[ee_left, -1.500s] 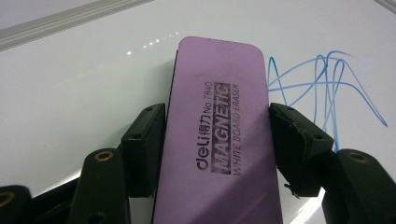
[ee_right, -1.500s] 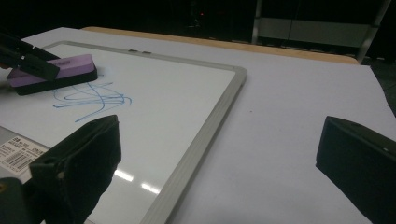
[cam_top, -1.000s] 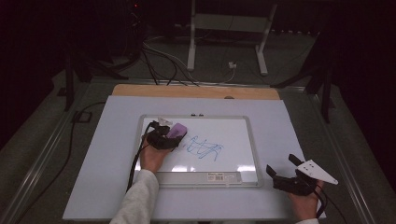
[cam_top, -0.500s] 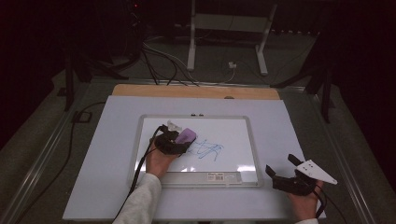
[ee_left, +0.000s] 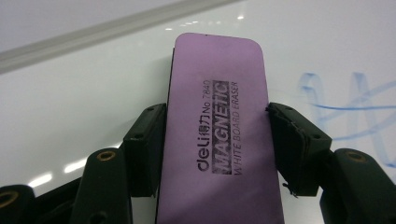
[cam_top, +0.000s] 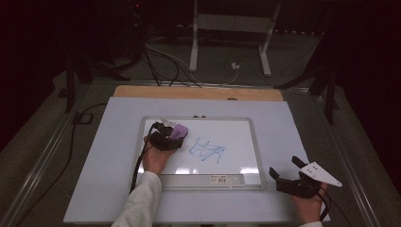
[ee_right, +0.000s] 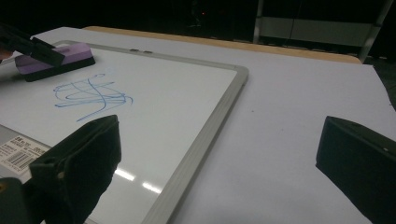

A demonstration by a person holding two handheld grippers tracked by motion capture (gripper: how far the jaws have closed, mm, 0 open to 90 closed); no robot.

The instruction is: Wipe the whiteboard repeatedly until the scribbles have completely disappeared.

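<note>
A purple whiteboard eraser is clamped between the jaws of my left gripper, which is shut on it over the left part of the whiteboard. The eraser lies flat on the board, just left of a blue scribble. The same scribble runs off to the right in the left gripper view. My right gripper rests open on the table past the board's bottom right corner, nothing between its jaws. Its view takes in the scribble and the eraser far left.
The whiteboard's grey frame lies on a pale blue table mat. A barcode label sits on the board's near rim. A wooden strip edges the table's far side. Cables and a stand lie on the floor beyond.
My left gripper slid the eraser right toward the scribble half a second ago, then back left and slightly away. The right gripper stayed where it was.
</note>
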